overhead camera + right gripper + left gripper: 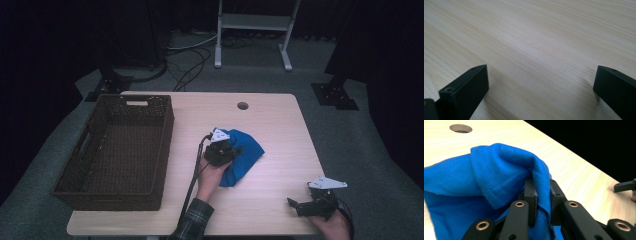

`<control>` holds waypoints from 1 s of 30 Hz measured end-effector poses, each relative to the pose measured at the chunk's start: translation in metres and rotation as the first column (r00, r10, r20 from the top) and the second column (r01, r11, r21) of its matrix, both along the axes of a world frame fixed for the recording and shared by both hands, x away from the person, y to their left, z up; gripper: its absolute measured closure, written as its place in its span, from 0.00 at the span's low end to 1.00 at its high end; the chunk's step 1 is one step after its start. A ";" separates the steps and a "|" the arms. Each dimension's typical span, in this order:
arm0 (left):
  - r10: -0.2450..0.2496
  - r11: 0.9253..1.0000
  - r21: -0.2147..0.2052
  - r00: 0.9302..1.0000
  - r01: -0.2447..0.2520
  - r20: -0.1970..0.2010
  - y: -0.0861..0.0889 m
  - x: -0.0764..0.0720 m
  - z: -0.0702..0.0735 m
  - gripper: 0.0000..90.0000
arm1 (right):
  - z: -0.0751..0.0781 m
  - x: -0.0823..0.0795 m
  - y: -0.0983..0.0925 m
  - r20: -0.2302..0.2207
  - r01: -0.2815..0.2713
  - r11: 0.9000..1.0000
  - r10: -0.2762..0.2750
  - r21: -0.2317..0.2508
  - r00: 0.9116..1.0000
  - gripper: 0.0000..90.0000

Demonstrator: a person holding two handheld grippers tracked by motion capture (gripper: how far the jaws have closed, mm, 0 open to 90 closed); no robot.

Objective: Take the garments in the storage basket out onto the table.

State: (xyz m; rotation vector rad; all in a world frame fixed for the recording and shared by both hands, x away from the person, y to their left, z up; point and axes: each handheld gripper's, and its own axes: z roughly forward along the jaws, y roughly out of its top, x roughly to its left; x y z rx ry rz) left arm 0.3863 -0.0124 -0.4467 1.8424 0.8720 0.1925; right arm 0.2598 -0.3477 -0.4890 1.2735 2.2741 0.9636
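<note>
2 grippers: left gripper (541, 202) clamped on blue cloth (499, 175), right gripper (541, 85) apart, basket (70, 172) alongside.

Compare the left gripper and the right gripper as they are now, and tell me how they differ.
The left gripper is shut on a fold of the blue cloth; the right gripper is open, with bare table between its jaws. In the high view the left gripper sits mid-table at the cloth, while the right gripper rests near the table's front right corner, apart from the cloth. Both are black, each held in one hand.
</note>
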 end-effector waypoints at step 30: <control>0.007 0.984 0.179 0.998 -0.017 0.057 -0.007 -0.004 0.000 0.34 | 0.000 0.000 0.000 0.001 0.000 1.000 0.000 -0.003 1.000 0.00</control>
